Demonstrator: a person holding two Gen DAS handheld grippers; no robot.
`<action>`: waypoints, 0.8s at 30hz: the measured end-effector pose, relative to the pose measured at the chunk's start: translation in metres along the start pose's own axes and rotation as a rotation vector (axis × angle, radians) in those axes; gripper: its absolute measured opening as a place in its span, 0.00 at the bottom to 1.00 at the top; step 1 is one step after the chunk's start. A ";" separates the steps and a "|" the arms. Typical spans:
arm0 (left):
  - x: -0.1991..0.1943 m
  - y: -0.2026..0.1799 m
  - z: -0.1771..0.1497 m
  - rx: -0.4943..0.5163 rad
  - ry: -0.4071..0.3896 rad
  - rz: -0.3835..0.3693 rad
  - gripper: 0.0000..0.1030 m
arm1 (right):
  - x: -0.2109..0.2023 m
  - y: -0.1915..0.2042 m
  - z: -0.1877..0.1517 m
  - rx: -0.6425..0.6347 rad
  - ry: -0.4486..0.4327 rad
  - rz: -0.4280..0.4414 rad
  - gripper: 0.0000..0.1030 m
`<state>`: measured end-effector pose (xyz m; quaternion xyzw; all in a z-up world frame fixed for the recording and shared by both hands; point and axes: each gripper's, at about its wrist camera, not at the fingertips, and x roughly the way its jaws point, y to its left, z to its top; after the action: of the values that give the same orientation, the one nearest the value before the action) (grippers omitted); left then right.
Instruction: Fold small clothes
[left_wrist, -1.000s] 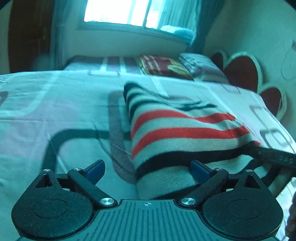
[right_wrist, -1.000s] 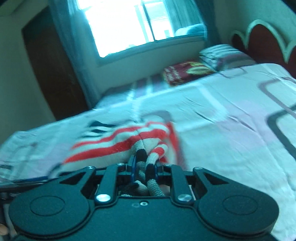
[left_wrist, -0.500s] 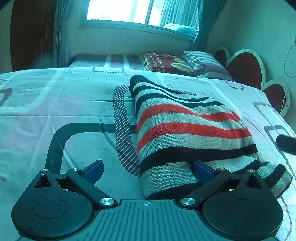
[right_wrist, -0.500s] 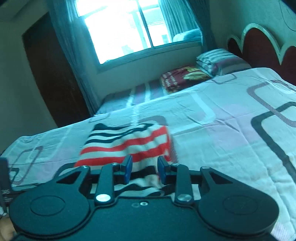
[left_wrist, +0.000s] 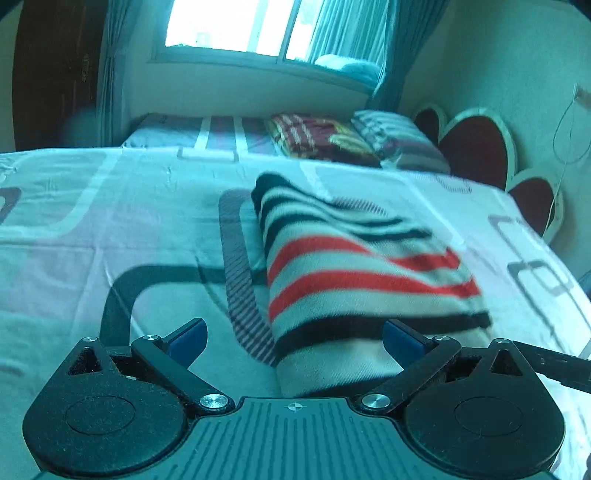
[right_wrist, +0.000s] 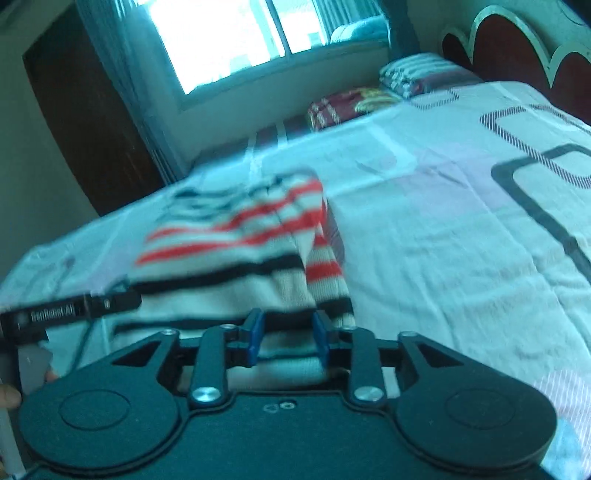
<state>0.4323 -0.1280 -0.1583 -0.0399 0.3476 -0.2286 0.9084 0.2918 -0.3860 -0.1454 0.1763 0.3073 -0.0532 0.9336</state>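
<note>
1. The knitted garment with cream, red and black stripes (left_wrist: 362, 280) lies folded into a thick oblong on the bed, in the middle of the left wrist view and left of centre in the right wrist view. Its near edge runs under both grippers.
2. The right gripper (right_wrist: 286, 338), bottom centre of its view, has just been opening its jaws. The blue pads (right_wrist: 255, 336) stand a little apart with the cloth's near edge between them; I judge they no longer press on it.
3. The left gripper (left_wrist: 293, 336), bottom centre of its own view, has its jaws spread wide and grips nothing; its right pad sits over the garment's near corner.
4. The pale bedsheet with dark looped lines (left_wrist: 110, 221) lies fairly smooth around the garment.
5. Further off, in the upper part of the frame: pillows (left_wrist: 325, 138), a red scalloped headboard (left_wrist: 476, 147), a bright window (left_wrist: 236, 26).
6. I judge the fold done or nearly so, with perhaps a last tidy of the near edge left.
</note>
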 end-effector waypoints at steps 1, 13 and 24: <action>0.000 0.000 0.007 -0.011 -0.007 -0.007 0.98 | 0.003 0.002 0.008 -0.011 -0.010 0.003 0.33; 0.102 -0.003 0.059 -0.058 0.108 0.120 0.82 | 0.111 0.027 0.087 -0.137 0.003 -0.034 0.31; 0.129 0.001 0.053 -0.100 0.126 0.144 0.89 | 0.150 0.008 0.074 -0.151 0.046 -0.074 0.31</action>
<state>0.5518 -0.1887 -0.1976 -0.0457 0.4172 -0.1470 0.8957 0.4558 -0.4040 -0.1764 0.0949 0.3380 -0.0603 0.9344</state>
